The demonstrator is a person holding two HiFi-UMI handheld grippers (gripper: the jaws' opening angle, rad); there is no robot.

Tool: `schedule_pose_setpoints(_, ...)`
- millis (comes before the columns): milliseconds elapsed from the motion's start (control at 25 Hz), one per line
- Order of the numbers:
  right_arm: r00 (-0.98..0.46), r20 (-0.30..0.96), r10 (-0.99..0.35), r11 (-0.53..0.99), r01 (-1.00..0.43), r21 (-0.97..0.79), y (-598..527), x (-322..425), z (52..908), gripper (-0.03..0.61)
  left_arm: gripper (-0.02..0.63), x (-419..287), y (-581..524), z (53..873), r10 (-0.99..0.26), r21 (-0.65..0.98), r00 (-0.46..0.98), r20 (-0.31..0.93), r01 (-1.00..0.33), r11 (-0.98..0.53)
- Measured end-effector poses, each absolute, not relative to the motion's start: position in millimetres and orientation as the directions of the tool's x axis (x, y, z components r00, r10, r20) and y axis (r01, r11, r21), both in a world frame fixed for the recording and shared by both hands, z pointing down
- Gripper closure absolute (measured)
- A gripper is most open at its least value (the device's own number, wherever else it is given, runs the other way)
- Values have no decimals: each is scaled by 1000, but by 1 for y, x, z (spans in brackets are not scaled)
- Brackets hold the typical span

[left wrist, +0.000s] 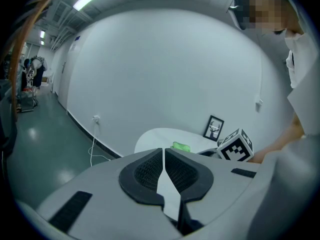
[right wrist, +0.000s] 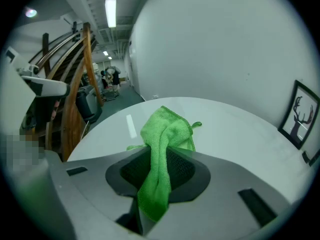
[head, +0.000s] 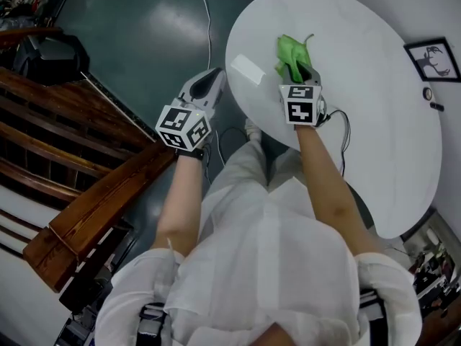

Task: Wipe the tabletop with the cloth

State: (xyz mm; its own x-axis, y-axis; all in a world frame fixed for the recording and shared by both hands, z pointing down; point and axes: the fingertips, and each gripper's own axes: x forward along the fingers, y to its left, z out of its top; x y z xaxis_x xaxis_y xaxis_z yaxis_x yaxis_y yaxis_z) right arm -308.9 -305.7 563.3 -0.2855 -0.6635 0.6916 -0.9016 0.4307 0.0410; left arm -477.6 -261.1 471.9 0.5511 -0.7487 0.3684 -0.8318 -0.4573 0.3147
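Note:
A green cloth [head: 290,53] [right wrist: 162,154] is pinched between the jaws of my right gripper [head: 297,69] [right wrist: 159,151], its free end spreading forward over the round white tabletop [head: 367,85] [right wrist: 235,134]. The cloth's far part rests on or just above the table surface; I cannot tell which. My left gripper [head: 215,78] [left wrist: 163,154] is shut with nothing between its jaws and hovers off the table's left edge, over the floor. The cloth [left wrist: 180,146] and the right gripper's marker cube [left wrist: 235,145] show small in the left gripper view.
A framed deer picture [head: 434,58] [right wrist: 298,113] leans at the table's far right by the white wall. Wooden stair rails [head: 79,164] run along the left. A white cable [head: 208,20] trails across the dark floor. Small dark items [head: 431,99] lie near the frame.

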Motion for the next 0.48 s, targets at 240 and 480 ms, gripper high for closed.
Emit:
schedule_pose_setpoints(240, -394, 699, -597, 597, -800, 59, -273, -390, 565, 495, 588, -491, -260, 474, -713, 315, 597, 369, -802, -508)
schedule_pose_setpoints(480, -501, 703, -504, 730, -683, 37, -232, -425, 571, 495, 588, -476, -264, 477, -675, 319, 644, 360, -765, -559)
